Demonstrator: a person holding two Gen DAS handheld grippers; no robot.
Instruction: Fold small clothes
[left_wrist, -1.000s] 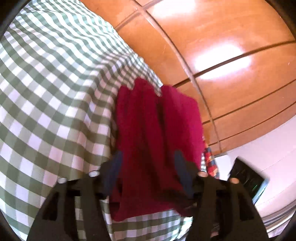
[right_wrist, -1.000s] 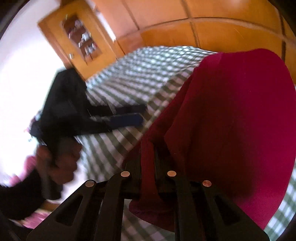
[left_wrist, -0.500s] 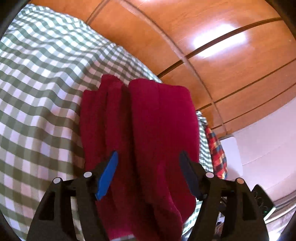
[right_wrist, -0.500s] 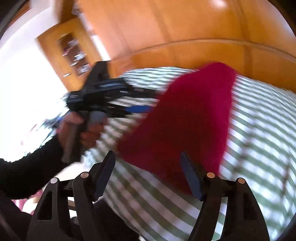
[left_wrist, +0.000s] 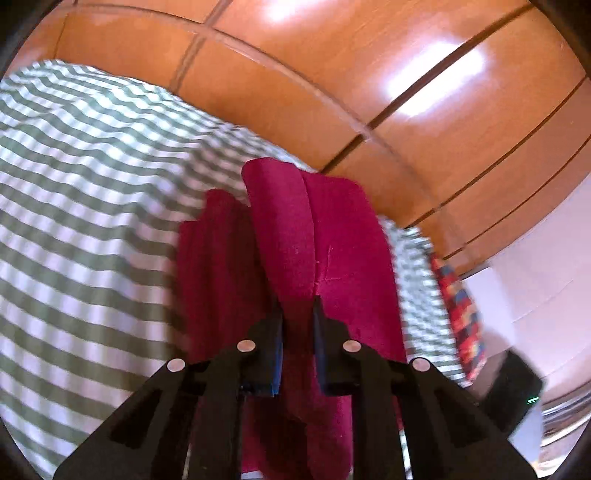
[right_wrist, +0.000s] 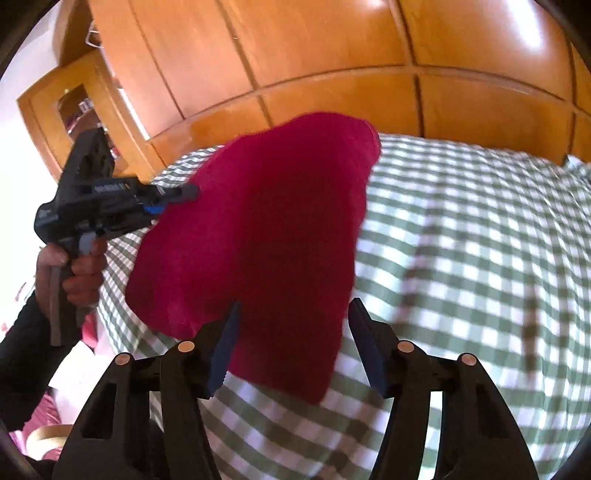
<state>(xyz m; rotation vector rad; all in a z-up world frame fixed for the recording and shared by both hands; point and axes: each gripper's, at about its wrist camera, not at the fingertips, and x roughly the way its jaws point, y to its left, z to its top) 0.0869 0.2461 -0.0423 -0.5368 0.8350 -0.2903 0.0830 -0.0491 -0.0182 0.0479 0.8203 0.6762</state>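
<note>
Red garment: one red cloth, lying in lengthwise folds on the green-and-white checked bedspread; from the right wrist view it spreads toward the far edge of the bed.
Garment edges: its near edge hangs over the bed's side by the left gripper; its far end reaches close to the wooden panelling.
Left gripper: the left gripper has its jaws drawn nearly together, pinching a raised fold of the red cloth between them. In the right wrist view it meets the cloth's left edge, held by a hand in a dark sleeve.
Right gripper: the right gripper has its jaws spread wide, nothing between them, just above the cloth's near corner.
Open room: a broad bare stretch of bedspread lies to the right of the cloth.
Other cloth: one multicoloured checked piece at the bed's edge, beside the red cloth.
Count: two grippers, one red cloth, one bed.
</note>
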